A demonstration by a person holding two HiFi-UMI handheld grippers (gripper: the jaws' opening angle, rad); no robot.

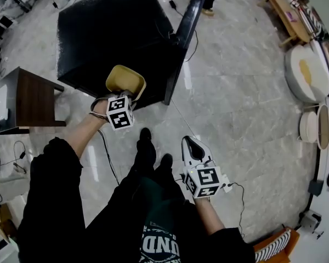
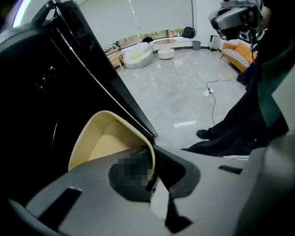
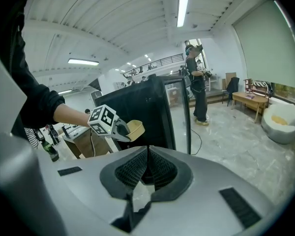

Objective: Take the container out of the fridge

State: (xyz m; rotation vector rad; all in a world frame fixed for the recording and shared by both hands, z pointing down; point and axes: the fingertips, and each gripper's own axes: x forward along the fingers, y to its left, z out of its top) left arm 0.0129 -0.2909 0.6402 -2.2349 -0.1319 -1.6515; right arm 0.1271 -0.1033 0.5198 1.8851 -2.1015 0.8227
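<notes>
Container (image 1: 126,80), rim in left claw (image 1: 124,95) — fridge door (image 1: 188,27) beside

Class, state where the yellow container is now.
In the head view the yellow container is left of centre, held in the tongs of the left gripper, in front of the black fridge.

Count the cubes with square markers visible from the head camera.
2. One cube rides on the left gripper, which grips the yellow container by the fridge. The other cube rides on the right gripper, lower right. None looks hidden.
</notes>
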